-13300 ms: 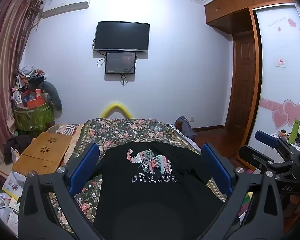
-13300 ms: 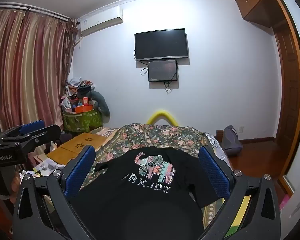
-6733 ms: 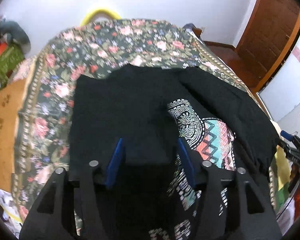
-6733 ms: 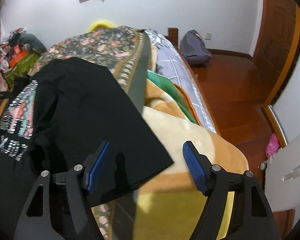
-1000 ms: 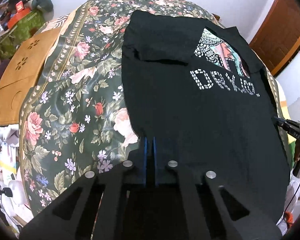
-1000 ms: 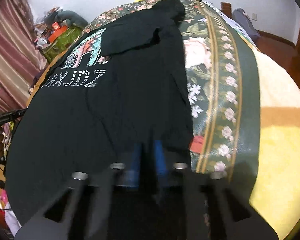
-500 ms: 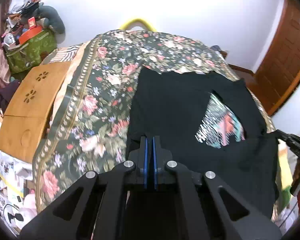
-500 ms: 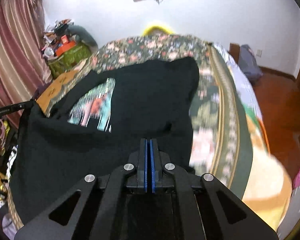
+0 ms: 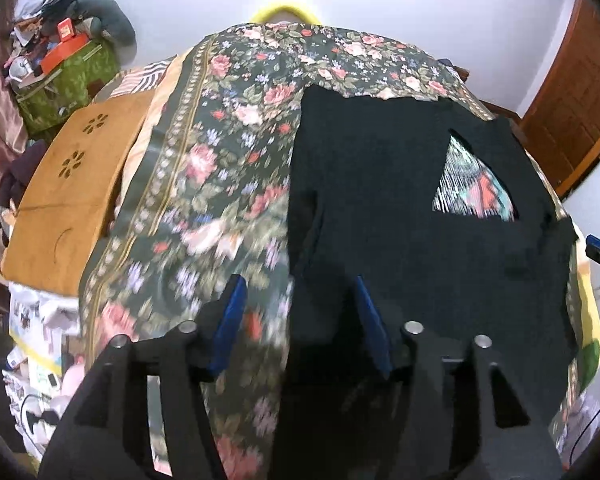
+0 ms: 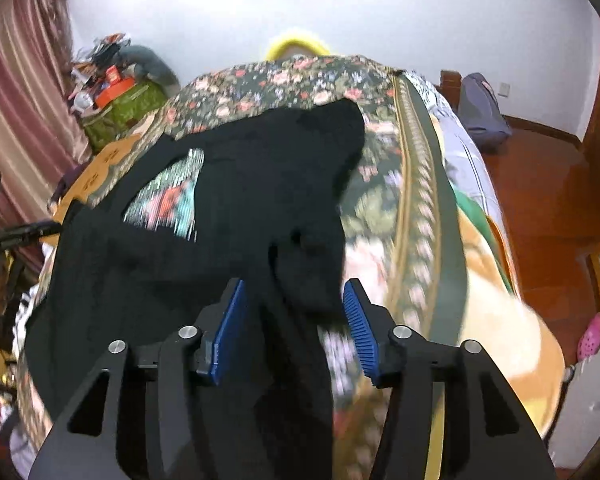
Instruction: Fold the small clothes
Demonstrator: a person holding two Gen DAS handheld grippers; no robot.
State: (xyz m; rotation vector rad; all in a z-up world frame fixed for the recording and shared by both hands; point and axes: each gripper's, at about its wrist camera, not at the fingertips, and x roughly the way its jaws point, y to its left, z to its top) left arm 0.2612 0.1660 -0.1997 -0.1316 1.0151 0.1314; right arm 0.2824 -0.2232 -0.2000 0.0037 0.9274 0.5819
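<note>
A black T-shirt (image 9: 400, 200) with a colourful elephant print (image 9: 472, 192) lies on the floral bedspread (image 9: 228, 152), its lower part folded up over the chest so only a wedge of print shows. My left gripper (image 9: 300, 320) hovers above the shirt's left folded edge; its jaws are opening and the cloth lies loose below them, free of the blue pads. The shirt (image 10: 240, 200) and its print (image 10: 164, 200) also appear in the right wrist view. My right gripper (image 10: 296, 320) is above the shirt's right folded edge, jaws opening, nothing pinched.
A wooden lap table (image 9: 72, 184) lies left of the bed, a green box of clutter (image 9: 64, 76) behind it. Orange and yellow blankets (image 10: 500, 320) cover the bed's right side, beyond them wooden floor (image 10: 548, 184) and a grey bag (image 10: 480, 108).
Both grippers, shut on the shirt's hem half a second ago, have opened and let it go. Both have risen a little, and the folded-up lower part now rests on the shirt.
</note>
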